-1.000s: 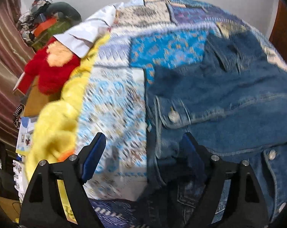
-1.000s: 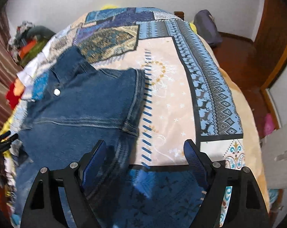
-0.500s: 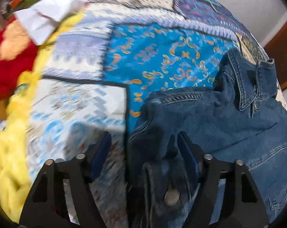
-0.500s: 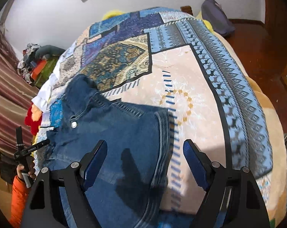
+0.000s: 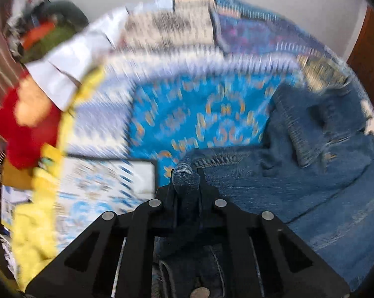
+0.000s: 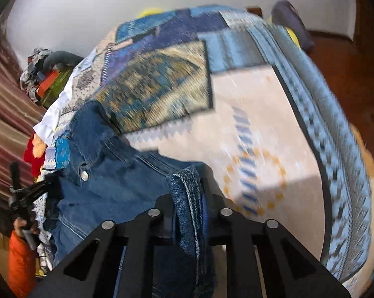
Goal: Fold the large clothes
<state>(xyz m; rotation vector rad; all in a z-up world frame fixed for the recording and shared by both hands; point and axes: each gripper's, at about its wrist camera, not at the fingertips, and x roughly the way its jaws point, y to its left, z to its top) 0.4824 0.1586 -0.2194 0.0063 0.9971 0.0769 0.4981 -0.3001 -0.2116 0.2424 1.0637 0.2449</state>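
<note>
- Left gripper (image 5: 186,173): jaws have just been closing and are now clamped on a bunched fold of the jacket (image 5: 298,181).
- Right gripper (image 6: 189,186): jaws have likewise just been closing, now clamped on a hemmed edge of the jacket (image 6: 107,181).
- Jacket: blue denim, spread on the bed (image 6: 261,129) between the two grippers, collar farthest away.
- Bed: patchwork cover; beyond its left edge, a red toy (image 5: 20,129).

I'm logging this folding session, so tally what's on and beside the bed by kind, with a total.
Blue denim jackets: 1
Patchwork patterned bedspreads: 1
Red plush toys: 1
White folded cloths: 1
Black two-finger grippers, left gripper and right gripper, each pinching denim: 2
Total: 6
</note>
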